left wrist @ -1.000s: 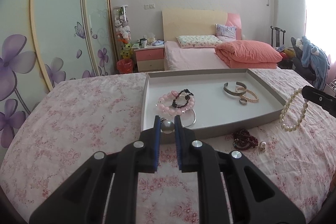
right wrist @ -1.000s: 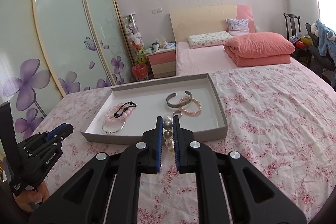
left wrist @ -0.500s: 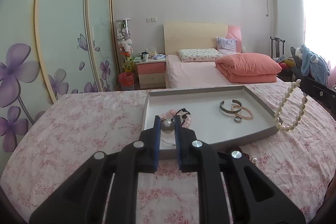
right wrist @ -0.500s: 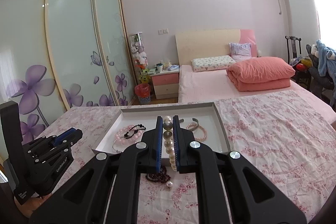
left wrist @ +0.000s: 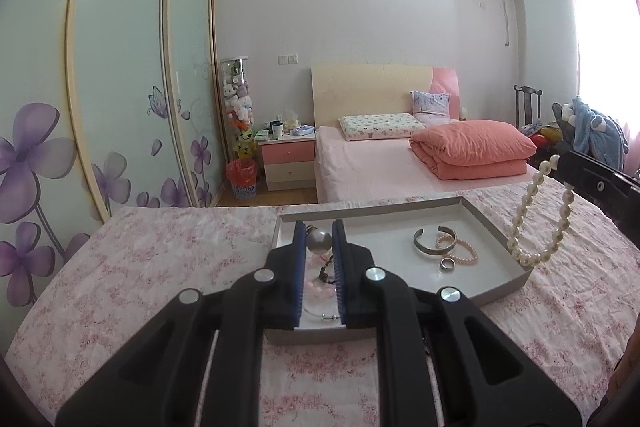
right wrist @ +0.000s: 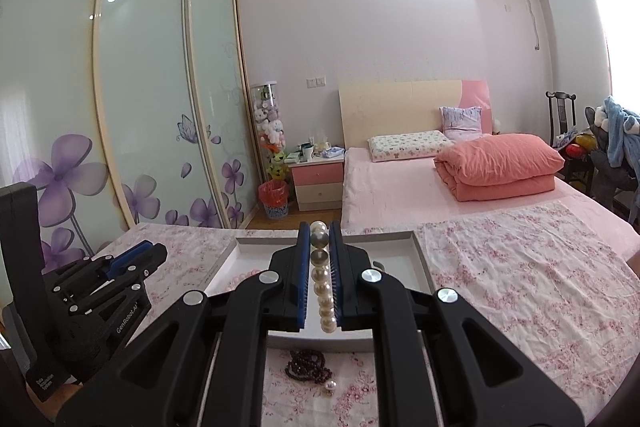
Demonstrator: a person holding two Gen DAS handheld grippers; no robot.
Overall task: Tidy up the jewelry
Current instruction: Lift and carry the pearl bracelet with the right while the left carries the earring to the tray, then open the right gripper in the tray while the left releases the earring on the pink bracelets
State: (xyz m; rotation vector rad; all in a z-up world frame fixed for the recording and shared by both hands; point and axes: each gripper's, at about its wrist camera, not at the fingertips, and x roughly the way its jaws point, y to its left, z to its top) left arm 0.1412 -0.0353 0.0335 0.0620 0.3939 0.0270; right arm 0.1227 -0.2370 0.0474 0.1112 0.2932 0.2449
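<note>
My left gripper [left wrist: 319, 241] is shut on a single grey pearl [left wrist: 319, 242] and holds it above the near left part of the grey tray [left wrist: 498, 281]. The tray holds a silver cuff [left wrist: 434, 239], a pink pearl bracelet [left wrist: 460, 247], a ring [left wrist: 447, 263] and pink and dark bead bracelets [left wrist: 322, 277] partly hidden between my fingers. My right gripper [right wrist: 319, 239] is shut on a white pearl necklace [right wrist: 322, 291], which hangs as a loop [left wrist: 540, 215] over the tray's right edge. A dark red bead bracelet [right wrist: 308, 373] and a loose pearl [right wrist: 330, 386] lie on the floral cloth before the tray [right wrist: 424, 259].
The tray sits on a table with a pink floral cloth [left wrist: 140, 267]. Behind it are a bed with a folded salmon quilt [left wrist: 472, 147], a nightstand [left wrist: 286, 163], a red-lined bin [left wrist: 242, 179] and wardrobe doors with flowers [left wrist: 120, 87]. My left gripper shows at the lower left of the right wrist view [right wrist: 132, 259].
Both grippers have risen and tilted up, so the tray sits lower and looks smaller. The pearl necklace has lifted with the right gripper. Both stay shut on their loads.
</note>
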